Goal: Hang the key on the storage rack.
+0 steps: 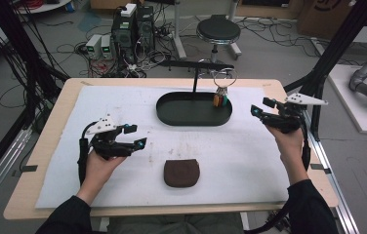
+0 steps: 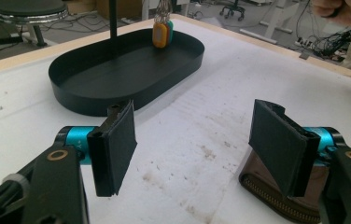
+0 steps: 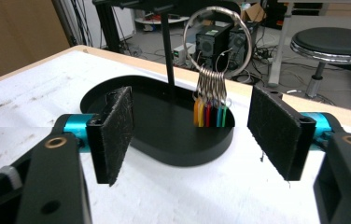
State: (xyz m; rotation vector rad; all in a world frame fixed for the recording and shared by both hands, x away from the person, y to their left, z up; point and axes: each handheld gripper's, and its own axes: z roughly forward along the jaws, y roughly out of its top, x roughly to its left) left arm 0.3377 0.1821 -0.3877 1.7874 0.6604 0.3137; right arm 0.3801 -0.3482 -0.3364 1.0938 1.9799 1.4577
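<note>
Lowest in the high view, one brown pouch lies on the white-covered bench. Left gripper and right gripper both hold nothing, jaws wide apart. One black tray sits centre-top; the right gripper view shows five coloured tags on its ring.

Even, soft indoor light; faint shadows; slight blur

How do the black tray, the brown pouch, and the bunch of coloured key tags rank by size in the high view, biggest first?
1. Black tray, clearly the largest.
2. Brown pouch, much smaller; it lies nearer the camera, yet the gap is plain.
3. Coloured key tags, the smallest, hanging over the tray's right end.
</note>
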